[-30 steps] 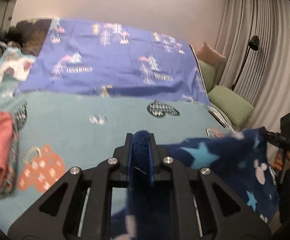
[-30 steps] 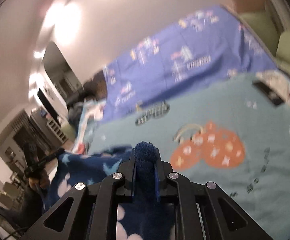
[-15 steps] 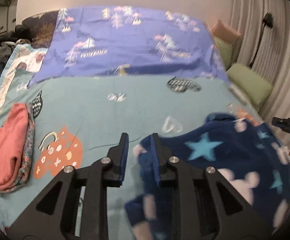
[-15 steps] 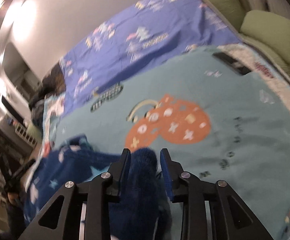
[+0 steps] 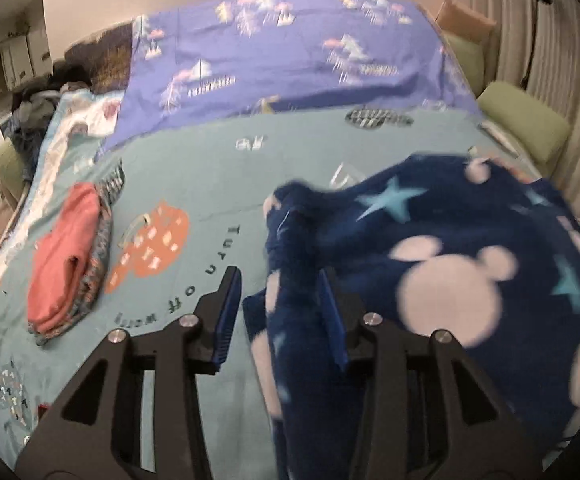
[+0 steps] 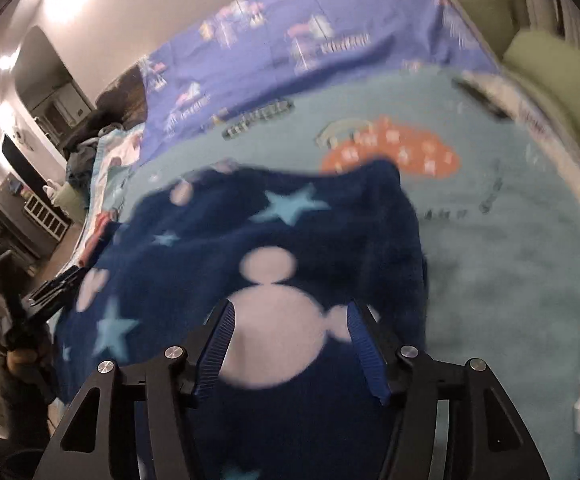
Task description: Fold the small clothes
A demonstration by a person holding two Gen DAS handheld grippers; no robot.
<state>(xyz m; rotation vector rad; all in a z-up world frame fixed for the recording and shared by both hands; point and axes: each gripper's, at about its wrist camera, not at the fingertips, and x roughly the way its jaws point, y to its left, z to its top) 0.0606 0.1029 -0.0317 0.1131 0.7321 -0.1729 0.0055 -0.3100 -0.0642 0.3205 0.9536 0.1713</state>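
Observation:
A navy fleece garment (image 5: 449, 248) with pale stars and mouse-head shapes lies spread on the teal bed cover (image 5: 210, 184). My left gripper (image 5: 280, 314) hovers over its left edge with the jaws opening. A rumpled fold of fleece stands between them, resting against the right pad (image 5: 331, 320) and clear of the left one. My right gripper (image 6: 291, 340) is over the same garment (image 6: 274, 232), jaws also opening, with the fleece lying flat below and untouched by the pads. The left gripper (image 6: 50, 288) shows at the left edge of the right wrist view.
A folded pile with a coral garment (image 5: 66, 256) on top sits at the left of the bed. A purple-blue printed sheet (image 5: 290, 52) covers the far half. Green cushions (image 5: 525, 120), a curtain and a lamp stand at the right. Dark clothes (image 5: 38, 100) are heaped at the far left.
Both grippers, earlier shut on the fleece's edge and holding it up, have opened. The garment has dropped and spread on the bed, and both views have tilted down and moved forward.

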